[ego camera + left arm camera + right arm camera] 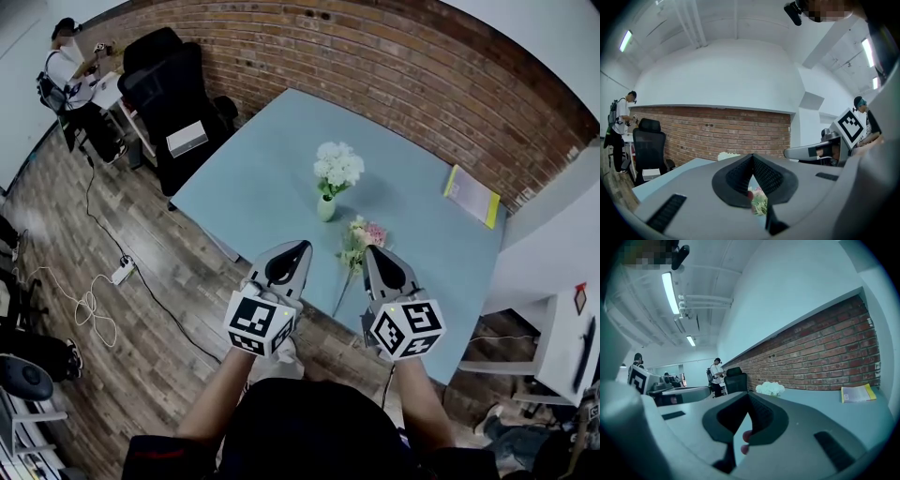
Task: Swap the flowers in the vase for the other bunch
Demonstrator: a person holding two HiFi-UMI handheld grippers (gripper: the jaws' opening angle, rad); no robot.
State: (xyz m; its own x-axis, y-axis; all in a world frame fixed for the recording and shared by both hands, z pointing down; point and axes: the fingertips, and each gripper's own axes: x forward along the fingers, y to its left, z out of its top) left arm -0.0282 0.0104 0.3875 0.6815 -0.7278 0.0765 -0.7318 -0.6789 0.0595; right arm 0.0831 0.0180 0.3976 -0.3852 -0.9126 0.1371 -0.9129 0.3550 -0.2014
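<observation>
Vase (pixel 325 208): white flowers (pixel 338 165) inside; pink bunch (pixel 364 234) lying near it
Left gripper (pixel 302 247): jaws together, empty; right gripper (pixel 371 251): same

Ahead of the left gripper (pixel 300 247), the pale blue tabletop (pixel 262 178) is bare up to its far-left edge, giving open passage. A pink-and-cream flower bunch (pixel 364 236) lies just ahead of the right gripper (pixel 373 251), with its stems trailing back between both grippers. Beyond the bunch, ahead of both grippers, stands a small pale green vase (pixel 325 207) holding white flowers (pixel 338 165). A yellow booklet (pixel 472 195) lies well apart, to the far right of the right gripper. Black office chairs (pixel 173 80) stand past the table's far-left edge. A red brick wall (pixel 394 66) closes off the far side.
</observation>
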